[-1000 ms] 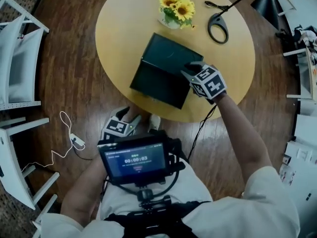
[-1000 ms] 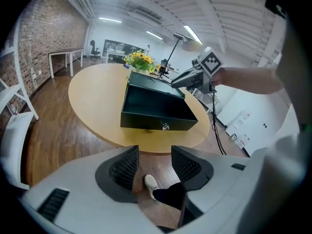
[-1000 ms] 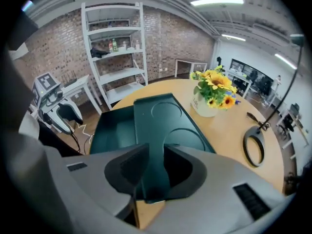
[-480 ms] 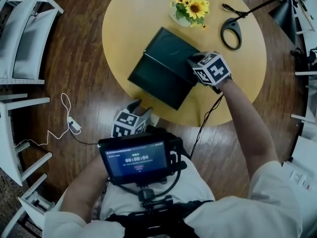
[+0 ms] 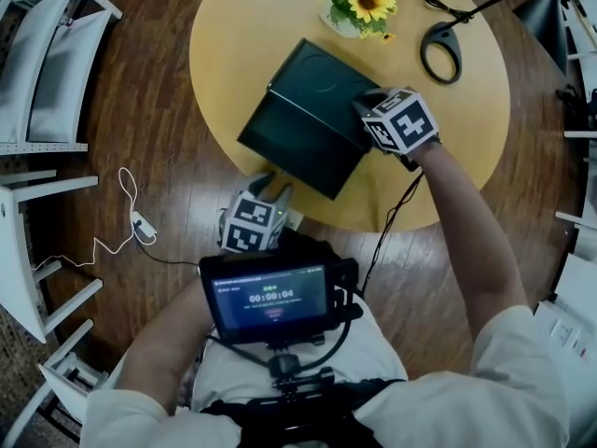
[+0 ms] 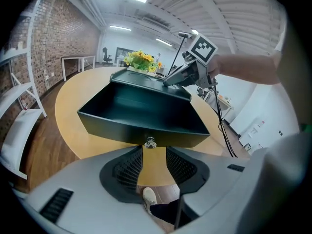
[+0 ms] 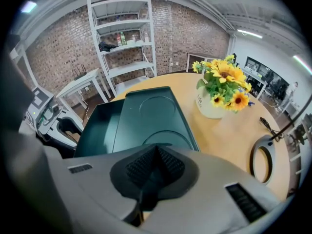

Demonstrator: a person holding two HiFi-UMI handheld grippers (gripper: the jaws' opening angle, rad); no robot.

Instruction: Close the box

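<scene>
A dark green box (image 5: 312, 101) lies on the round yellow table (image 5: 233, 26), its drawer (image 6: 141, 108) pulled out toward me. The drawer's small metal knob (image 6: 149, 142) sits just beyond the tips of my left gripper (image 6: 150, 156). Its jaws are closing, and the pads do not touch the knob. In the head view the left gripper (image 5: 271, 188) is at the table's near edge, below the box. My right gripper (image 5: 367, 107) is shut with nothing in it, its tips on the box's top at the right corner. The right gripper view looks along the lid (image 7: 151, 113) over that gripper (image 7: 155, 156).
A white vase of sunflowers (image 5: 359, 3) and a black ring lamp (image 5: 441, 52) stand on the far side of the table. White chairs (image 5: 47, 73) are at the left, and a cable (image 5: 131, 222) lies on the wooden floor. A screen (image 5: 270, 297) hangs at my chest.
My left gripper has risen from my lap to the drawer's front face. The right gripper has stayed at the box's right corner.
</scene>
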